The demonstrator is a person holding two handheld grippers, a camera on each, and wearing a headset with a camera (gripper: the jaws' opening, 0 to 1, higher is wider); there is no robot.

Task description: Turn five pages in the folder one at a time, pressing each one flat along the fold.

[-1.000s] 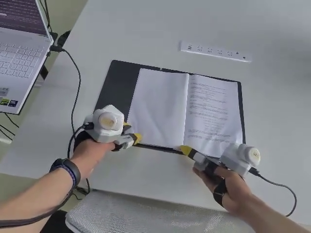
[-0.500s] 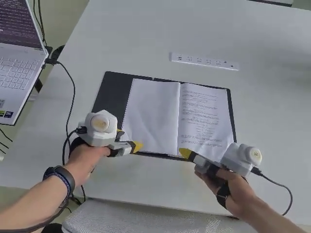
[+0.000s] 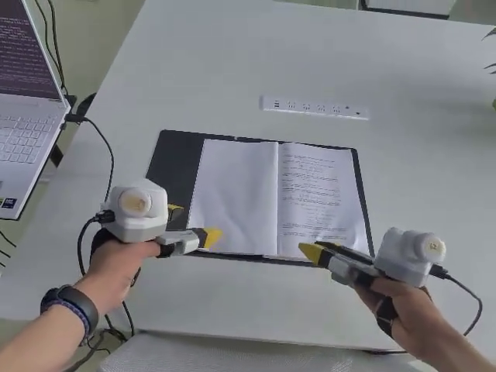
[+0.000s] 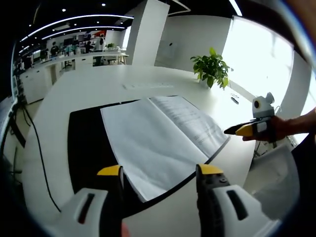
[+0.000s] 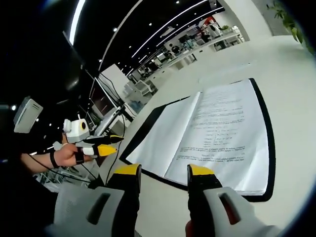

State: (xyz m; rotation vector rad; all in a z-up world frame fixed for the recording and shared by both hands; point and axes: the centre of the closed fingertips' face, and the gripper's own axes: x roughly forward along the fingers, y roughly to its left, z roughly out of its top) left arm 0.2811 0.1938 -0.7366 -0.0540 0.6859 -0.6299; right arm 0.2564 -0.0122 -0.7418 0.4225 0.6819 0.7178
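**Two thin pages on a stiff black folder [image 3: 174,167]: lift by the free corner**

The folder lies open and flat on the white desk [image 3: 232,62], close to its near edge. Its black cover shows as a wide band on the left and a narrow border elsewhere. A blank white page [image 3: 232,198] lies left of the fold [image 3: 277,198] and a printed page [image 3: 319,194] lies right of it, both flat.

The paper looks light and limp, so it will likely bow when lifted and crease if pinched hard or tugged against the binding. Smooth sheets may cling, so two could come up together. The safest hold seems to be the printed page's lower outer corner or free edge, well away from the fold, taken with a light pinch. The cover looks rigid enough to lie put, though it could slide on the smooth desk. Pressing along the fold probably calls for a gentle stroke.

The left claw [image 3: 208,236] hovers at the folder's near edge, just beside the blank page's lower left corner, with its jaws spread and nothing between them. The right claw [image 3: 310,252] hovers just in front of the near edge below the printed page, with its jaws apart and empty.

A power strip [image 3: 314,107] lies beyond the folder, well apart from it. A laptop [image 3: 19,132] sits at the desk's left, and a black cable [image 3: 108,167] runs between it and the folder.
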